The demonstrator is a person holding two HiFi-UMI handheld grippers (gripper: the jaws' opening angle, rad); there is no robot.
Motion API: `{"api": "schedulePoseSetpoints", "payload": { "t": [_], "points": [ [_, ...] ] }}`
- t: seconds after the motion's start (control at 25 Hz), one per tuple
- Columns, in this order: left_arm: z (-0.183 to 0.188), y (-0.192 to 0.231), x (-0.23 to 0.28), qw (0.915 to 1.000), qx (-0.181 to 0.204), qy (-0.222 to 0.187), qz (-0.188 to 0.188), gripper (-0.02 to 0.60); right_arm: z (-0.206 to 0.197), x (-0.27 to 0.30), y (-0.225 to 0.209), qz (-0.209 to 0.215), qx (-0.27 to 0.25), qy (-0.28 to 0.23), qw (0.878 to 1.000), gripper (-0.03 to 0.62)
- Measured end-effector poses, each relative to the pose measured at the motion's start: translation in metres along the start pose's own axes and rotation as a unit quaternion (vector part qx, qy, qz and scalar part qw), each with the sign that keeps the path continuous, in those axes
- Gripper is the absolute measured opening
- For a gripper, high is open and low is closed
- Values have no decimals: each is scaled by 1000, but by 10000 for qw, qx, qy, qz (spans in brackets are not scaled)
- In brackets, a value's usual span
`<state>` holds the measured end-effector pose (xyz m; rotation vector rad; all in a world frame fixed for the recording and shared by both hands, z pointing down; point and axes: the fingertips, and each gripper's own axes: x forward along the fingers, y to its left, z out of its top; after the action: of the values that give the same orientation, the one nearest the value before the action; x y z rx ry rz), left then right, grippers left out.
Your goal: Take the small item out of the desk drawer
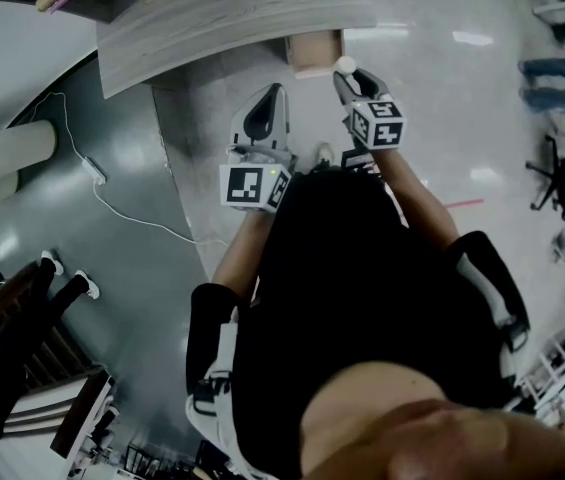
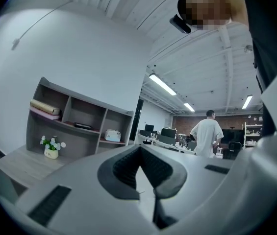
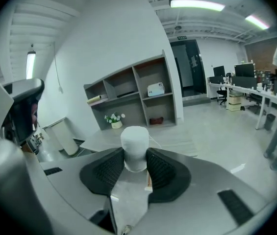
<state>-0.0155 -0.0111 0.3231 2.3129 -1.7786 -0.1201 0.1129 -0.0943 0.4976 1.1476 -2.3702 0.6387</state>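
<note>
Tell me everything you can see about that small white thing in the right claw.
The small white item is a stubby cylinder with a rounded top, matte and slightly fuzzy, perhaps foam or fabric. It stands on end with its lower half pinched between the black ribbed pads of the right claw, and its top pokes out beyond them. Nothing else touches it. In the head view it is held in the air and shows just right of the wooden drawer.

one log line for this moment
right gripper: shut on white item | left gripper: shut, empty | drawer: open
</note>
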Motion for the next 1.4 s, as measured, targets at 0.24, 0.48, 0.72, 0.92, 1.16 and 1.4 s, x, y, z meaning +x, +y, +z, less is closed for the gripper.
{"api": "schedulePoseSetpoints", "payload": {
  "t": [0.24, 0.48, 0.72, 0.92, 1.16, 1.4],
  "points": [
    [-13, 12, -12, 9998, 72, 196, -60, -3, 25, -40, 30, 53, 61, -464, 9989, 146],
    [-23, 15, -18, 9996, 48, 211, -166, -3, 40, -70, 59, 194, 111, -787, 9967, 146],
    [-31, 10, -21, 9992, 86, 266, -300, -3, 40, -88, 71, 237, 26, -857, 9960, 144],
    [-29, 11, -23, 9994, -18, 250, -245, -3, 38, -94, 74, 265, 59, -875, 9958, 146],
    [-27, 8, -25, 9994, 11, 186, -298, -3, 41, -101, 78, 303, 40, -923, 9953, 144],
    [-30, 11, -28, 9992, -35, 229, -320, -3, 40, -102, 82, 295, 92, -988, 9946, 144]
  ]
}}
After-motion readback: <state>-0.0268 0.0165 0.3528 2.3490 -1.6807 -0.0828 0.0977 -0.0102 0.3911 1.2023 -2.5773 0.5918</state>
